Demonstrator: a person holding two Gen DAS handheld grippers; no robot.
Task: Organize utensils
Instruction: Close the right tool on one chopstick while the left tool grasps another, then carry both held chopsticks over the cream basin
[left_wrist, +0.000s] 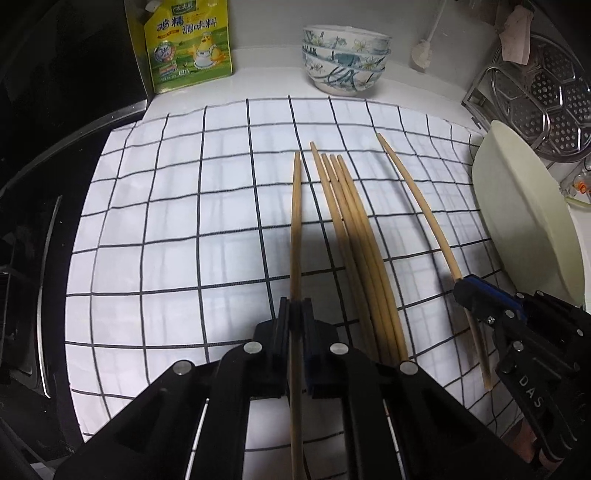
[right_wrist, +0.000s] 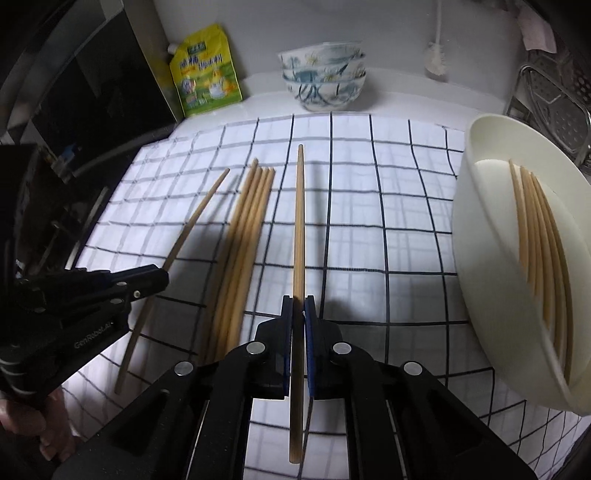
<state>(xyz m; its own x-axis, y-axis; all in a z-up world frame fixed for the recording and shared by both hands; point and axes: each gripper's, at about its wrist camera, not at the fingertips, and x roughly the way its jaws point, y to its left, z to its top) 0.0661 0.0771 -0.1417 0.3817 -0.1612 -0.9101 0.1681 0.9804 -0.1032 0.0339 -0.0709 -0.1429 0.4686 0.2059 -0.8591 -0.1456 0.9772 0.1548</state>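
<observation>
Left gripper (left_wrist: 295, 308) was clamped shut on one chopstick (left_wrist: 296, 206), tip toward 12 o'clock. Right gripper (right_wrist: 298, 306) was likewise closed on its own chopstick (right_wrist: 299, 221). Each was pinched near the thick end, probably so the shaft stayed in line with the fingers for sliding into the cream tray (right_wrist: 480, 206) at 3 o'clock, where several sticks already lay parallel. Remaining bundle (left_wrist: 351, 229) lay on the checked cloth (left_wrist: 166, 221), between the two held sticks.
</observation>
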